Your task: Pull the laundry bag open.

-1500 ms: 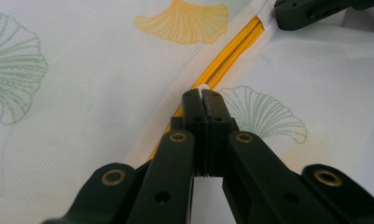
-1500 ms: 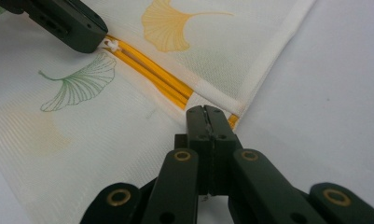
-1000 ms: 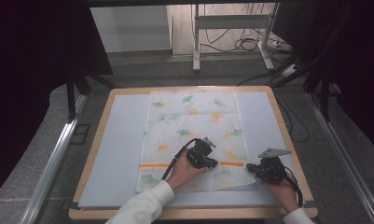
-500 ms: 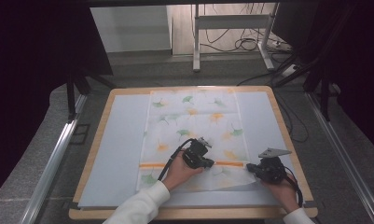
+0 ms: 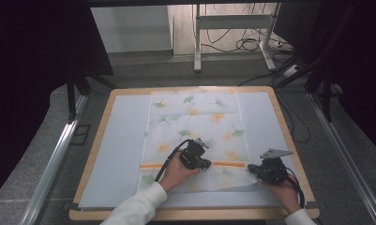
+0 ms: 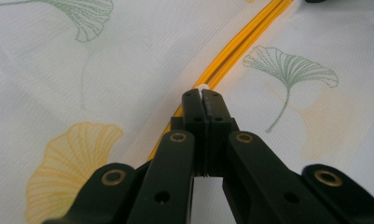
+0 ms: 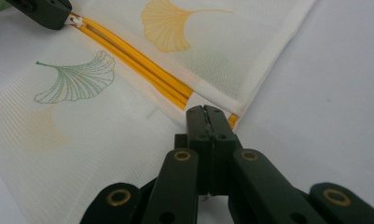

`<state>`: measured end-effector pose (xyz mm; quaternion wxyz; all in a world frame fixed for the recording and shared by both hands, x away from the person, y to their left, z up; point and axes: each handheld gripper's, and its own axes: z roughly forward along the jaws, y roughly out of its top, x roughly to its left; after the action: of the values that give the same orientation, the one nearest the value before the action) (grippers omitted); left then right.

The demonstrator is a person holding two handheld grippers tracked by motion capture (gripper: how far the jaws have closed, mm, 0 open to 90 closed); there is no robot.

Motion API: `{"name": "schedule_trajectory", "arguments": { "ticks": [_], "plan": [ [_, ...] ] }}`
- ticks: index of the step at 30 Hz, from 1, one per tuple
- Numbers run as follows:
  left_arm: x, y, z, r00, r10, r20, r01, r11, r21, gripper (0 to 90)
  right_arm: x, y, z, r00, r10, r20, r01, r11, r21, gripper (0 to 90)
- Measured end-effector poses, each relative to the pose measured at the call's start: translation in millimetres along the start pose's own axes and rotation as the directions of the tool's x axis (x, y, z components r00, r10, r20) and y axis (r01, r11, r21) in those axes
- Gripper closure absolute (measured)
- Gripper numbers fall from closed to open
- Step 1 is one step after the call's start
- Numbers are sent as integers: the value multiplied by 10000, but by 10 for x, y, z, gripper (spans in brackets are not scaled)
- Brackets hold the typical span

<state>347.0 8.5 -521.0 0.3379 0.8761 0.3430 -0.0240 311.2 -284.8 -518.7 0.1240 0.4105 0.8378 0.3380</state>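
The left tool [image 6: 203, 95] is clenched on a small white zipper pull [image 6: 204, 87], its two black jaws pressed flat together over the orange zipper [image 6: 240, 39] of a white mesh bag [image 6: 82, 84]. Ahead of that tool the zipper runs away toward the upper right, with a green ginkgo leaf [image 6: 292, 70] printed just to its right and a yellow one [image 6: 68, 158] to the lower left.

The right tool [image 7: 206, 112] is clenched on the bag's edge at the zipper's near end, jaws together, the white hem [image 7: 268, 60] just beyond its tips. From there the zipper stretches up and left to the left tool, which sits at the far end of the open stretch; bare pale surface [image 7: 338, 93] lies to the right tool's right.

From above, the left tool [image 5: 205, 164] sits near the middle of the bag's [image 5: 195, 122] near half and the right tool [image 5: 252, 169] at its near right corner, the orange zipper line [image 5: 228, 164] between them. A hand [image 5: 178, 171] holds the left tool, another hand [image 5: 284, 190] the right. The bag lies flat on a pale mat over the wood-edged surface [image 5: 94, 159].
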Motion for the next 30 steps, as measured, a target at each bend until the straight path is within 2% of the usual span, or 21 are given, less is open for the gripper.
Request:
{"name": "schedule_trajectory", "arguments": {
  "ticks": [30],
  "plan": [
    [132, -161, -155, 9998, -203, -49, 203, 9998, 7, 900, -4, 0, -4, 10000, 3, -36, -3, 10000, 39, 896]
  ]
}}
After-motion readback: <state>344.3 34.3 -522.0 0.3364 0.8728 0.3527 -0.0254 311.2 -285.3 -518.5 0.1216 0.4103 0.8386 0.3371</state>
